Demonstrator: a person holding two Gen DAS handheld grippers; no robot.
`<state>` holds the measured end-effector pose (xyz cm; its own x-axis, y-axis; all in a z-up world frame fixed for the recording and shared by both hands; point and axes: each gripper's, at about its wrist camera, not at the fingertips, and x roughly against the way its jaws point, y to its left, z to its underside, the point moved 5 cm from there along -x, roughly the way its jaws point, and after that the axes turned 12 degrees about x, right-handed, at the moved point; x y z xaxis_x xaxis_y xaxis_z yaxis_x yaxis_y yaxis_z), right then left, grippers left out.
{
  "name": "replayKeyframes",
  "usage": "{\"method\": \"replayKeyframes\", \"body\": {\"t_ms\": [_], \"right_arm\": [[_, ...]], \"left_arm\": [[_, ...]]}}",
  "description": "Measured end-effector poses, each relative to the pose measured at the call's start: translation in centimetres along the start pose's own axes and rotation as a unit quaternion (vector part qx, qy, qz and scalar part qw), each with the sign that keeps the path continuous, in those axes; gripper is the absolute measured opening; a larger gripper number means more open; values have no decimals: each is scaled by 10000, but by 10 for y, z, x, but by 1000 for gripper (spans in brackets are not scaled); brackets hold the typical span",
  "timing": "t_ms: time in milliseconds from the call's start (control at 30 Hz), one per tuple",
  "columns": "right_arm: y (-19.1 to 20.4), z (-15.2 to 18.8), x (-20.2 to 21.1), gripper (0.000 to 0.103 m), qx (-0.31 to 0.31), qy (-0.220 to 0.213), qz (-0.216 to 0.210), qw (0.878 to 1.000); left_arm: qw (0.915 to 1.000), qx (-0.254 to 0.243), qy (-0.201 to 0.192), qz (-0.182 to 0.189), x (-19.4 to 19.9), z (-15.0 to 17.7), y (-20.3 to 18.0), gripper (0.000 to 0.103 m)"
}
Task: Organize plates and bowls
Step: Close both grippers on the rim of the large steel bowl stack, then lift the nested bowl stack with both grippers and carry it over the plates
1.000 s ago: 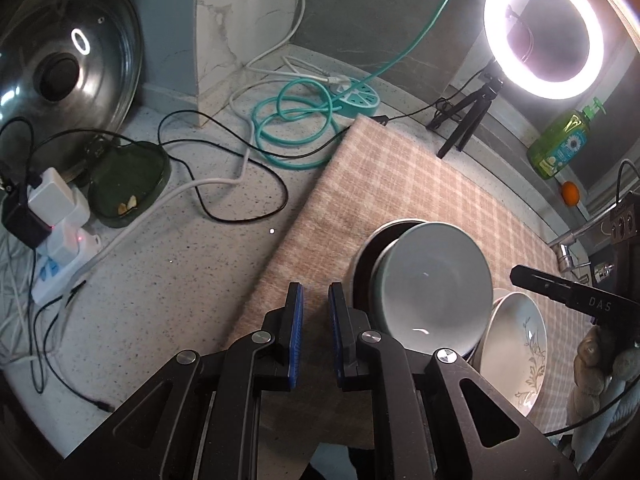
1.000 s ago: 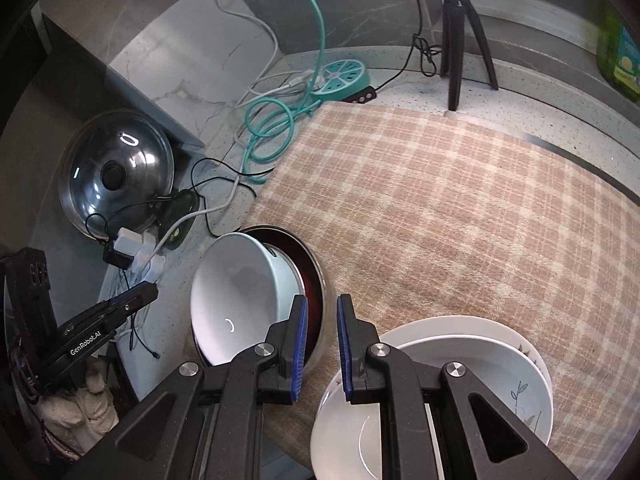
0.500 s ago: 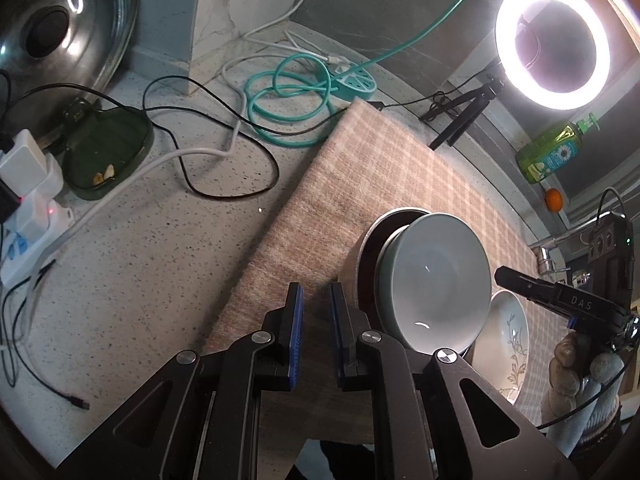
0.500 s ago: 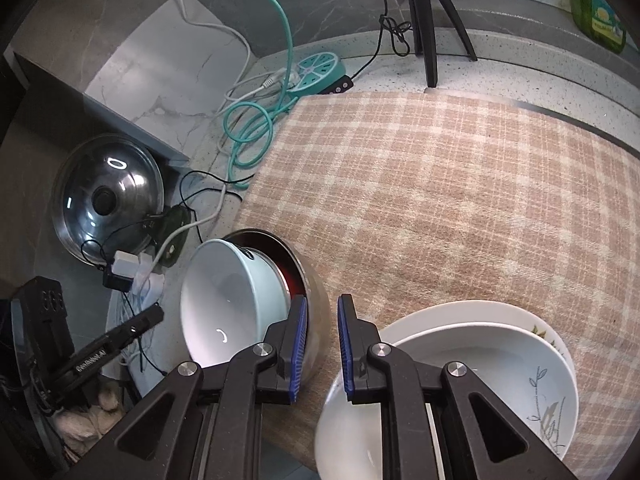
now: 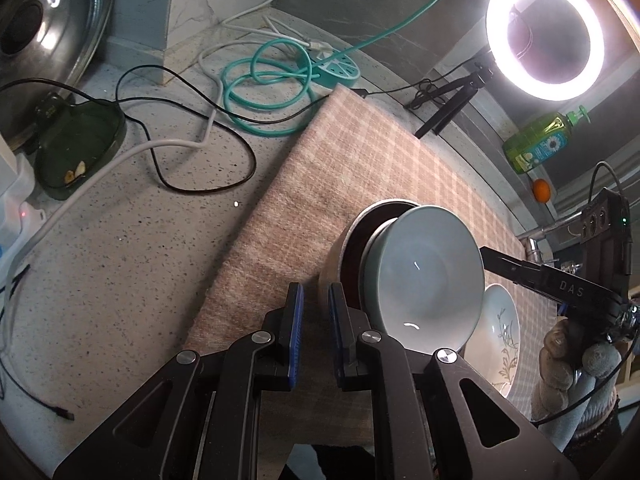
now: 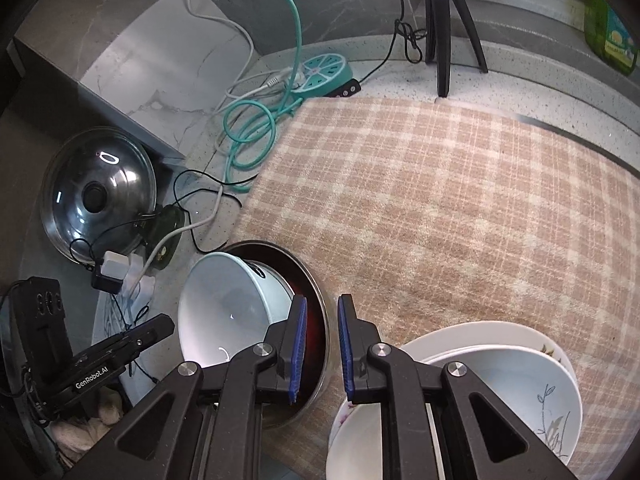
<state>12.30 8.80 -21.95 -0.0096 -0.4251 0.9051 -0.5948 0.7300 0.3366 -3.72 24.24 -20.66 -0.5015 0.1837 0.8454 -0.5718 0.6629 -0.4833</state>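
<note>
pale bowl [image 5: 428,276] now more tilted, mouth sideways

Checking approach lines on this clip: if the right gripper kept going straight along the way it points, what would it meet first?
Most likely the near rim of the metal bowl with the dark red inside, which sits between the right gripper's fingertips, with the plaid cloth just beyond. Depth is hard to judge here.

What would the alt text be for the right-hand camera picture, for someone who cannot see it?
A hand-held right gripper, jaws nearly shut and empty, points down at a plaid cloth. At its left a pale bowl leans inside a metal dish; at its right white plates and bowls are stacked. Cables, a pot lid and a tripod lie beyond.
</note>
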Motion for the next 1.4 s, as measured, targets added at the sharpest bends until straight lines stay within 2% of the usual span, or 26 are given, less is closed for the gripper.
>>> {"method": "replayKeyframes", "body": {"t_ms": [400, 933, 1400], "right_arm": [[-8, 13, -15, 14, -389, 150, -237, 9989], [-6, 20, -26, 11, -326, 338, -274, 9985], [-2, 20, -26, 11, -165, 426, -178, 9988]], "left_arm": [[9998, -86, 156, 123, -9, 1, -5, 11], [9987, -330, 383, -38, -27, 3, -14, 9], [9991, -317, 200, -192, -22, 4, -17, 8]]}}
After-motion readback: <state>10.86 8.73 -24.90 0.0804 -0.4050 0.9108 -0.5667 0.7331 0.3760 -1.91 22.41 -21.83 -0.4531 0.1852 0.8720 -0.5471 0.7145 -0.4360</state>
